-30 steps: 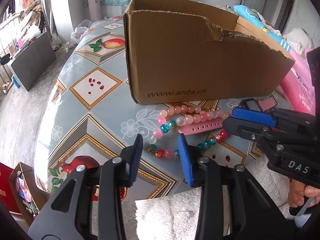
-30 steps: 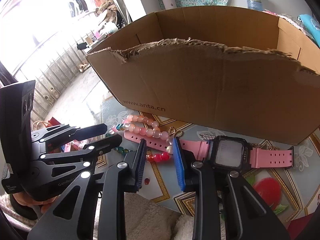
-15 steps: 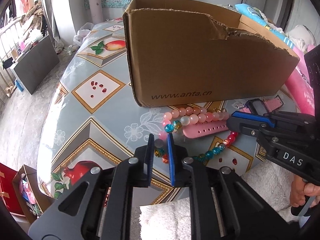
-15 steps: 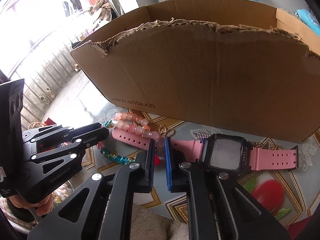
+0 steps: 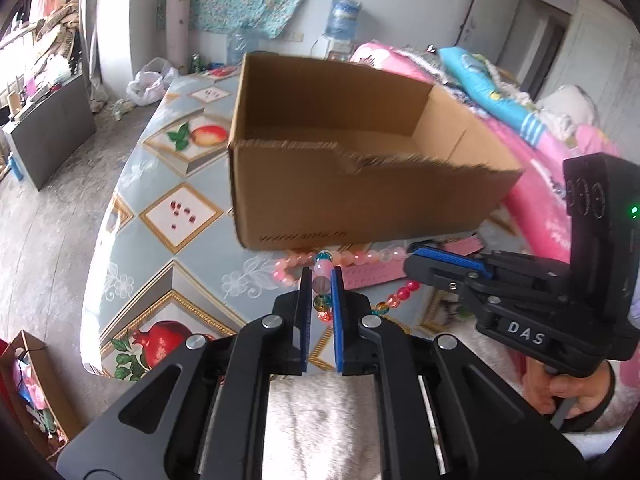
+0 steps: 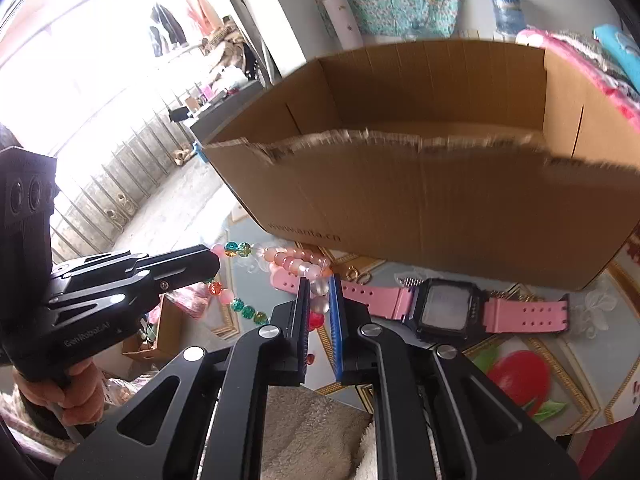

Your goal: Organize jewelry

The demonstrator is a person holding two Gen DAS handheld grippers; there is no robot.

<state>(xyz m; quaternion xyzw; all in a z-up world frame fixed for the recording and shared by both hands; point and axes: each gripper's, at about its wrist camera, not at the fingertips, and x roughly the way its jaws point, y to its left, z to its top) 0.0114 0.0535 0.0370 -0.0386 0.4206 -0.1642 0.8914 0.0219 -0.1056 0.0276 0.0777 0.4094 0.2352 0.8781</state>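
In front of the open cardboard box (image 5: 360,196), on the patterned tablecloth (image 5: 168,248), both tools clamp one bead necklace (image 6: 236,304): the left gripper (image 5: 321,280) pinches a pale bead, the right gripper (image 6: 319,292) another, the strand hanging between them. Pink beads trail onto the table beside a pink-strapped watch (image 6: 448,310), which lies flat just before the box wall

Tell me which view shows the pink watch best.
The right wrist view: the pink watch lies flat on the table in front of the cardboard box, face and both straps visible. The left wrist view catches only strap pieces.
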